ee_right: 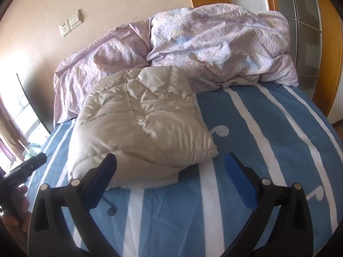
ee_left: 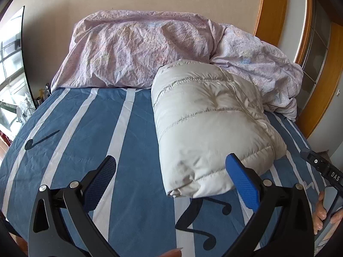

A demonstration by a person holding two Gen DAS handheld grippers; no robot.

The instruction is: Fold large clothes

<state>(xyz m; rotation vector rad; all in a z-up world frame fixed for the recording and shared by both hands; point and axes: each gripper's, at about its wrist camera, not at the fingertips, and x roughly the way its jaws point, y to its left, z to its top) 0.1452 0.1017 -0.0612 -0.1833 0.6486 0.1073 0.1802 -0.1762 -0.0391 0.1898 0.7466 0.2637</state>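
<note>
A cream quilted down jacket (ee_left: pixel 212 126) lies folded into a thick bundle on the blue striped bed sheet (ee_left: pixel 85 128). In the right wrist view the same jacket (ee_right: pixel 139 124) sits left of centre. My left gripper (ee_left: pixel 171 163) stands open above the sheet, its right finger just in front of the bundle's near end, nothing between the pads. My right gripper (ee_right: pixel 171 160) is also open, its left finger in front of the jacket's near edge, holding nothing. Neither gripper touches the jacket as far as I can see.
A rumpled pink floral duvet (ee_left: pixel 137 49) is heaped along the wall at the far end of the bed (ee_right: pixel 214 47). A wooden wardrobe frame (ee_left: pixel 274 10) stands at the right, a window at the left. A hand (ee_left: pixel 321 212) grips the other tool at the frame's edge.
</note>
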